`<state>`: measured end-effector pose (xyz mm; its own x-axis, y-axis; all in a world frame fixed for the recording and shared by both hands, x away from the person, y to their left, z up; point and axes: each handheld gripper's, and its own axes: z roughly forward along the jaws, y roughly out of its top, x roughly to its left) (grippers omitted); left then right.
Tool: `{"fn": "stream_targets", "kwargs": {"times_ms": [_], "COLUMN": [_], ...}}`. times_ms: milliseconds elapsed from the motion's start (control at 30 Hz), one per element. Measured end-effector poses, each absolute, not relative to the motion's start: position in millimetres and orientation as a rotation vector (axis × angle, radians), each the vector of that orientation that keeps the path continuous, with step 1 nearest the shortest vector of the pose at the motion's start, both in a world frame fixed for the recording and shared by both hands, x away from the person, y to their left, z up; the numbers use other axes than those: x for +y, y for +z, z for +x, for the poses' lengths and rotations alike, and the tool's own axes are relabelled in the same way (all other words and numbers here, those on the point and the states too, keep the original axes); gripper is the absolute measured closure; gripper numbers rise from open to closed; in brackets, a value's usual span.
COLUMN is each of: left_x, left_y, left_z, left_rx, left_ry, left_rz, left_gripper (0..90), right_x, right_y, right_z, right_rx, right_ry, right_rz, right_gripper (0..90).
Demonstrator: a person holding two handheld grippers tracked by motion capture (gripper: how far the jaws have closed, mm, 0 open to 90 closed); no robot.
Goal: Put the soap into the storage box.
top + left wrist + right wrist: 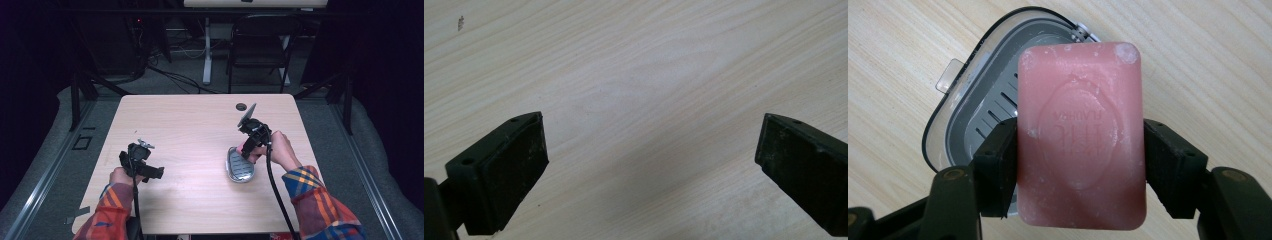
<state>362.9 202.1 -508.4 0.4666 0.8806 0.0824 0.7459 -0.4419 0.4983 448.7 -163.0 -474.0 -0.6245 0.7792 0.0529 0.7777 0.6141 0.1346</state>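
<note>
1. The left claw (156, 172) sits low over the near left part of the bench (190, 125), held by the person's left hand (121, 176). In the left gripper view its two black pads (514, 170) stand spread wide with bare wood between them; it holds nothing.
2. The right claw (246, 149) is pressed onto a pink soap bar (1080, 135), pinching it by its two long edges. In the right gripper view the bar is rounded at the corners, with an oval stamp and raised lettering on its face and whitish scuffs near the top corners.
3. Straight beyond the right claw, just under the bar, lies the soap dish (973, 105): a clear outer shell with a dark rim, a small tab on one side, and a grey slotted insert. In the high view the soap dish (239, 167) rests on the bench just below the claw, toward the person.
4. The bar covers much of the dish's insert from the claw's side; whether soap and dish touch I cannot tell.
5. The right hand (282, 150) and a plaid sleeve (320, 205) come in behind the claw, with a black cable (274, 185) trailing back.
6. The bench is pale wood-grain, with a small round hole (241, 106) beyond the right claw.
7. Farther off stand a dark folding chair (260, 45) and a white desk leg (206, 50) on a grey floor (165, 82), in a dim room.
</note>
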Motion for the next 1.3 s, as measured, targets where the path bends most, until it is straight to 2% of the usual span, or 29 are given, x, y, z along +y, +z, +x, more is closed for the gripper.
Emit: {"fn": "stream_targets", "kwargs": {"times_ms": [833,1300], "left_x": [201.9,201.8], "left_y": [-508.2,-508.3], "left_z": [362.7,363.0], "left_rx": [1.360,1.357], "left_ry": [0.467,0.465], "left_rz": [2.326,2.331], "left_gripper": [0.3,0.3], "right_x": [-135.0,-133.7], "right_y": [-486.9,-493.1], "right_z": [442.9,437.6], "right_rx": [2.758,2.778], "right_ry": [0.143,0.152], "right_rz": [1.326,1.374], "right_gripper": [36.1,35.4]}}
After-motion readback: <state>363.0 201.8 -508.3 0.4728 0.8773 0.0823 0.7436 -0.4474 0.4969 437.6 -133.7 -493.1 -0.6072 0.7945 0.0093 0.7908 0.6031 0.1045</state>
